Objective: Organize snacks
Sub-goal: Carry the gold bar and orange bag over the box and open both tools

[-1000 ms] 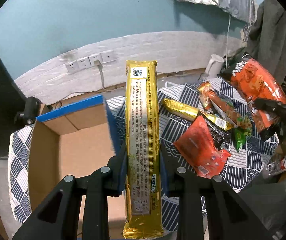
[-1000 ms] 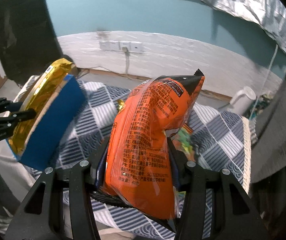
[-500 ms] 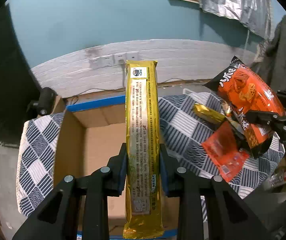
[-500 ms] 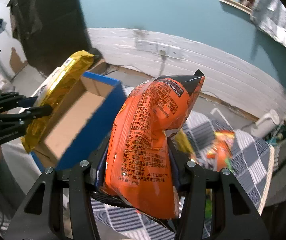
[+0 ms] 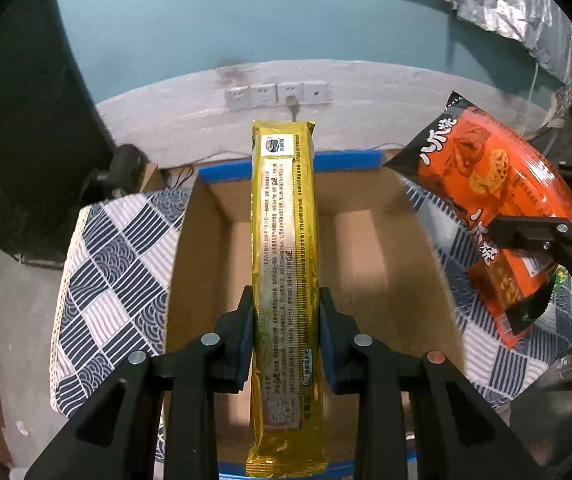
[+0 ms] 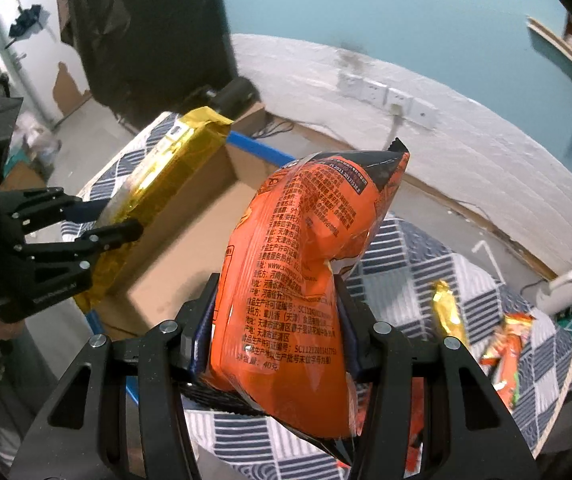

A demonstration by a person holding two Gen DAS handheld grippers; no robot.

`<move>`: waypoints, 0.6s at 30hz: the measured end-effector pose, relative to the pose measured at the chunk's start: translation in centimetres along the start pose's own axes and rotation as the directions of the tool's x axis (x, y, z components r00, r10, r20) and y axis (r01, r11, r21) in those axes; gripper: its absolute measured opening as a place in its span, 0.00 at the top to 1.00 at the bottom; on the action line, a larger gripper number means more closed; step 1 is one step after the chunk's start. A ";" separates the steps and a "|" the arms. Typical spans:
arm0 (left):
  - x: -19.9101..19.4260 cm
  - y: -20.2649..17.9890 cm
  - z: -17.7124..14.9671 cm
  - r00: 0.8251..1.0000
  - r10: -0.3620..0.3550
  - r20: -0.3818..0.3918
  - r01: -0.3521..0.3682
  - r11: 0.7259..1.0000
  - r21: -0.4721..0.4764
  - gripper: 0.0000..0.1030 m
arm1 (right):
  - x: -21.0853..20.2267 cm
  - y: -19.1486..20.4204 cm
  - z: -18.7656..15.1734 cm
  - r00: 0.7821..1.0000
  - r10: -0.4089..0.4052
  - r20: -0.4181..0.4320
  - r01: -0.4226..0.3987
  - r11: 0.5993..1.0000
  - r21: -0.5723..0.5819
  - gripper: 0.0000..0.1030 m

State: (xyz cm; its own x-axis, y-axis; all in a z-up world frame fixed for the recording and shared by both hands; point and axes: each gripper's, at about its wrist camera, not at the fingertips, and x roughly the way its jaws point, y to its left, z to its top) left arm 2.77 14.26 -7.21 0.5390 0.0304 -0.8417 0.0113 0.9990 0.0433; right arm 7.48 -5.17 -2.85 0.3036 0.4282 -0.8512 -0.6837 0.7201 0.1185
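Observation:
My left gripper (image 5: 285,312) is shut on a long gold biscuit pack (image 5: 284,248) and holds it lengthwise above the open cardboard box (image 5: 370,248) with blue-taped rims. My right gripper (image 6: 276,300) is shut on an orange snack bag (image 6: 302,280) and holds it above the box's right edge. In the left wrist view the orange bag (image 5: 498,216) and the right gripper (image 5: 542,240) show at the right. In the right wrist view the gold pack (image 6: 158,196) and the left gripper (image 6: 102,220) show at the left over the box (image 6: 190,256).
The box sits on a blue-and-white checked cloth (image 5: 114,272). On the cloth to the right lie a gold bar (image 6: 448,312) and orange snack packs (image 6: 506,352). A white kettle (image 6: 566,292) stands at the far right. Wall sockets (image 5: 278,94) are behind.
Both grippers have swung left with their snacks. The box now lies centred under the gold pack, and the orange bag has come closer to the box's right side.

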 end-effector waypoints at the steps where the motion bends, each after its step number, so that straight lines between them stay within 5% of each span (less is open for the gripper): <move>1: 0.2 0.3 -0.1 1.000 0.003 -0.005 -0.003 1.000 -0.001 0.72 | 0.5 0.4 0.2 1.000 0.006 -0.008 -0.006 1.000 -0.007 0.51; 18: 2.9 2.9 -2.3 0.996 0.024 -0.086 -0.026 0.999 -0.021 0.70 | 5.4 4.3 2.5 0.995 0.047 -0.088 -0.051 0.997 -0.050 0.44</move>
State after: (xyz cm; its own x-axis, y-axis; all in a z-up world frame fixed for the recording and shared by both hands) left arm 2.49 17.30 -10.77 0.4651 0.0567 -0.8834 -0.0202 0.9984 0.0535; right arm 7.85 1.67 -5.67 0.2114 0.4115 -0.8865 -0.7306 0.6691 0.1364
